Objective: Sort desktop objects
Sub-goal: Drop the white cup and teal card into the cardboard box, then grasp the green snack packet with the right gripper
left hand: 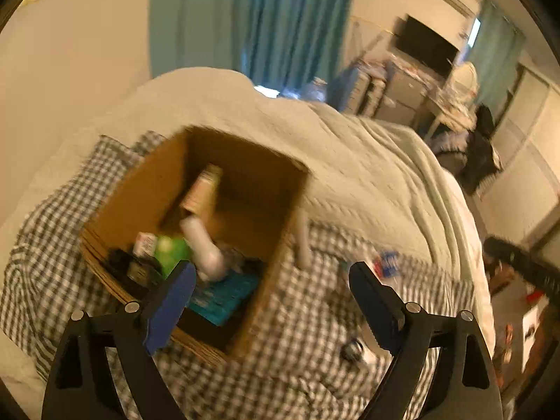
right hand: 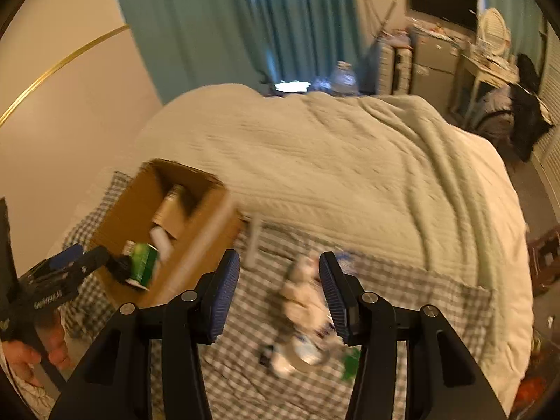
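Observation:
An open cardboard box [left hand: 147, 189] sits on a checked cloth [left hand: 297, 332] on a bed. In it lie a white bottle [left hand: 206, 248], a green box [left hand: 171, 250], a teal packet [left hand: 224, 295], a pinkish tube [left hand: 203, 189] and dark items. My left gripper [left hand: 273, 280] is open and empty over the box's near right corner. My right gripper [right hand: 278, 280] is open above a blurred white crumpled item [right hand: 304, 301] lying on the cloth. The box [right hand: 196, 231] and the left gripper [right hand: 66, 269] show at the left in the right wrist view.
A white stick [left hand: 302, 241] lies right of the box. Small items lie on the cloth: a red-blue packet [left hand: 385, 262], a tape roll [right hand: 308, 353], a green scrap [right hand: 350, 360]. A pale quilt [right hand: 350, 161] covers the bed. Curtains, desk and TV stand behind.

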`<state>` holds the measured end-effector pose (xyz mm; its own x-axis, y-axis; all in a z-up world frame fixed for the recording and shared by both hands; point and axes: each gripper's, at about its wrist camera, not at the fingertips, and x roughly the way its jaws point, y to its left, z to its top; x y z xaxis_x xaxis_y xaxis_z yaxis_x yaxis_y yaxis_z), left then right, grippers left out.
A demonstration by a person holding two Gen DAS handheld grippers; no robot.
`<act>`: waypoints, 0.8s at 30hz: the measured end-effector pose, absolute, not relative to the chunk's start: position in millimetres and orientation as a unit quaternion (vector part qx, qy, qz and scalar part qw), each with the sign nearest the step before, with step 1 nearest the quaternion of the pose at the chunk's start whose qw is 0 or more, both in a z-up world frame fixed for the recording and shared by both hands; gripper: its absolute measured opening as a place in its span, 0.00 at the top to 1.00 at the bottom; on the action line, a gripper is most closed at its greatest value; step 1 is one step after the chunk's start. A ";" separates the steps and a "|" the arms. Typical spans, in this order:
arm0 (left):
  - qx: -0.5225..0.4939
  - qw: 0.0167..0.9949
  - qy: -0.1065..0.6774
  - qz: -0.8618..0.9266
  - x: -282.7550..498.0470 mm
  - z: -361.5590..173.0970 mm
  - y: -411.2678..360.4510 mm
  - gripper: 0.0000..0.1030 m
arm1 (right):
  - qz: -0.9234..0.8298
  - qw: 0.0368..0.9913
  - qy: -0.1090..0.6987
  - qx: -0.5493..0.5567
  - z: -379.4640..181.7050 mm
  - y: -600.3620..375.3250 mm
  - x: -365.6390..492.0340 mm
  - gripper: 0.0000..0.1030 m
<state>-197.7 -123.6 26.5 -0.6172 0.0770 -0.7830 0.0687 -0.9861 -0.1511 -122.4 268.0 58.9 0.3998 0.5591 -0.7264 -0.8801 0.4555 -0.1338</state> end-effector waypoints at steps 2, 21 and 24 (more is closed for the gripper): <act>-0.450 0.010 -0.065 0.891 -189.9 11.5 -101.8 0.11 | 0.438 0.796 0.320 -0.267 54.8 248.5 -108.1 0.49; -0.540 0.046 0.014 0.841 -186.0 -147.7 13.2 0.14 | 0.348 0.744 0.472 -0.321 -83.2 174.3 -11.4 0.33; -0.550 0.052 0.007 0.834 -193.6 -160.9 12.9 0.25 | 0.347 0.734 0.476 -0.337 -106.5 180.8 -1.8 0.32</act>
